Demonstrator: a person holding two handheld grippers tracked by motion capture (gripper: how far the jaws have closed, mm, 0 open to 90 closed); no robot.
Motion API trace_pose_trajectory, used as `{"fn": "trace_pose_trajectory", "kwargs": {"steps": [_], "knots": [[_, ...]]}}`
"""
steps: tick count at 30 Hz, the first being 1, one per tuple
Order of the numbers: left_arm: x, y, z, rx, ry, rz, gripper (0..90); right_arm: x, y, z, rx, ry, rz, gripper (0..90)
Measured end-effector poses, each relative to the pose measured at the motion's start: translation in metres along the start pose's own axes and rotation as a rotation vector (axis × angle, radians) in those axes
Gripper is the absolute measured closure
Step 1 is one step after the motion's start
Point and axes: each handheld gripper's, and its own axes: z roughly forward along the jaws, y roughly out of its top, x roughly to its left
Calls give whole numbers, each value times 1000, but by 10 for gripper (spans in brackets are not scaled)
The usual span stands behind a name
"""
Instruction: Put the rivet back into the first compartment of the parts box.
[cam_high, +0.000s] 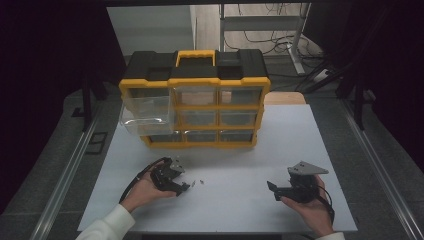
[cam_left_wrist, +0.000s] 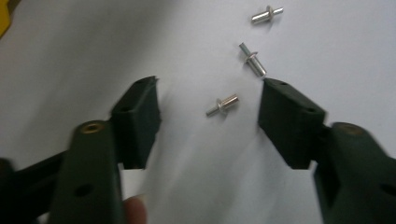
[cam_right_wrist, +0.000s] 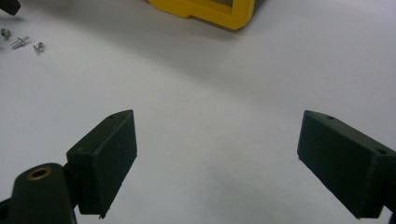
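Left gripper (cam_left_wrist: 208, 100) is what I'm steering now: its jaws are apart and straddle the nearest pin (cam_left_wrist: 223, 104) without touching it, so nothing is grasped yet. Seen from the gripper's camera, that pin lies flat on the white table (cam_left_wrist: 93, 42), slightly toward the right-hand pad. Its long axis runs from about 8 o'clock to 2 o'clock, thin stem at the 8 end and fatter barrel at the 2 end. That puts it oblique to the closing line, so I judge the pads would catch it slantwise, more along its length than across it.

A second pin (cam_left_wrist: 252, 59) sits at 1 o'clock from the first, its barrel end almost at the tip of the right-hand pad; it points from 11 to 5. I'd watch that one, since a closing pad could nudge it. A third pin (cam_left_wrist: 266, 15) lies farther off at 12 to 1 o'clock, close to level.

From above, the pins (cam_high: 196, 183) are just at 3 o'clock of my left gripper, well apart from the right gripper (cam_high: 274, 189), which rests with jaws wide and empty. The left hand (cam_high: 145, 192) is plainly nearer
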Motion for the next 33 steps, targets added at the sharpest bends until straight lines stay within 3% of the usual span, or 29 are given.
{"fn": "trace_pose_trajectory", "kwargs": {"steps": [3, 5, 9, 13, 18, 30, 33], "knots": [[2, 2, 0, 19, -46, 20, 577, 0, 0, 0, 2, -4, -3, 122], [0, 2, 1, 7, -69, -12, 648, 0, 0, 0, 3, -5, -3, 123], [2, 3, 1, 11, -89, -36, 735, 1, 0, 0, 4, -7, -4, 122], [1, 4, 1, 11, -84, -42, 824, 1, 0, 0, 5, -8, -6, 122], [-2, 4, 1, 14, -66, -48, 830, 1, 0, 0, 7, -11, -6, 123], [3, 2, -2, 9, -94, -47, 830, 0, 0, 0, 8, -16, -4, 124], [5, 1, -6, -11, -97, -62, 830, 0, 0, 0, 7, -16, -5, 124]]}}
